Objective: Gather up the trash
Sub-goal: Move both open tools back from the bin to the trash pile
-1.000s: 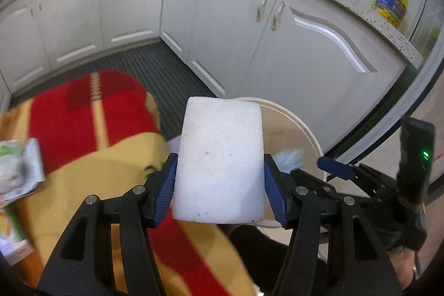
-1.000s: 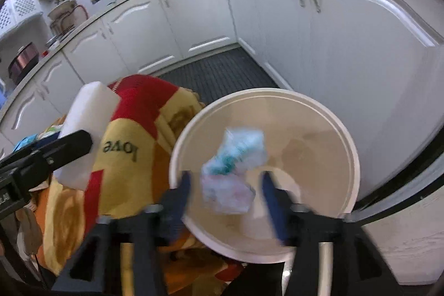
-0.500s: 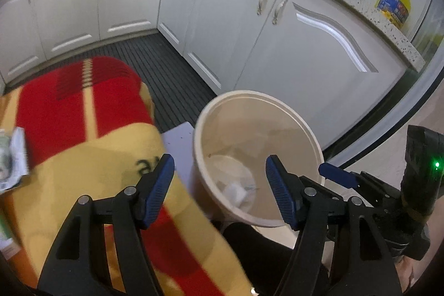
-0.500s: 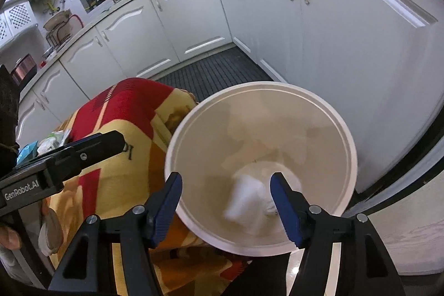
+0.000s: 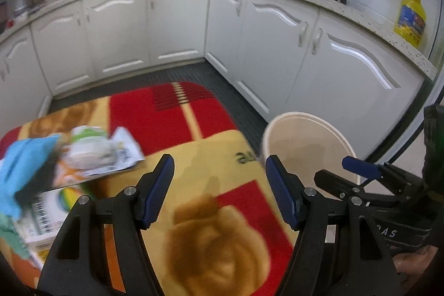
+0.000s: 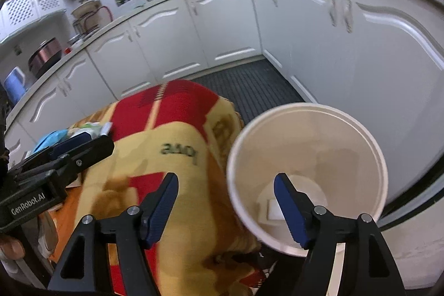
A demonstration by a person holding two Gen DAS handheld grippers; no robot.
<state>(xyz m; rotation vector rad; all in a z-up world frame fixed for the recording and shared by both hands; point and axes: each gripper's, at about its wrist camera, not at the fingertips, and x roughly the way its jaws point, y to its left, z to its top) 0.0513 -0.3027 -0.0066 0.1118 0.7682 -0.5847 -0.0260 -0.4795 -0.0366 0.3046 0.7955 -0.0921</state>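
On the far left of the blanket (image 5: pixel 222 185) lies my next job: a heap of wrappers (image 5: pixel 91 154) with a blue cloth-like scrap (image 5: pixel 22 165) beside it, all blurred. My left gripper (image 5: pixel 219 190) hangs over the bare blanket with jaws apart and nothing between them, near that heap but not touching it. My right gripper (image 6: pixel 226 205) is empty too; its jaws have just been opening and now straddle the near rim of the bin (image 6: pixel 374 151), which stands to the right, just beside the blanket. White pieces (image 6: pixel 274 208) rest at the bin's bottom. I judge I am between drops, turning to fetch more. Next I swing the left tool leftward over the wrappers, lower it and pinch one piece cleanly.
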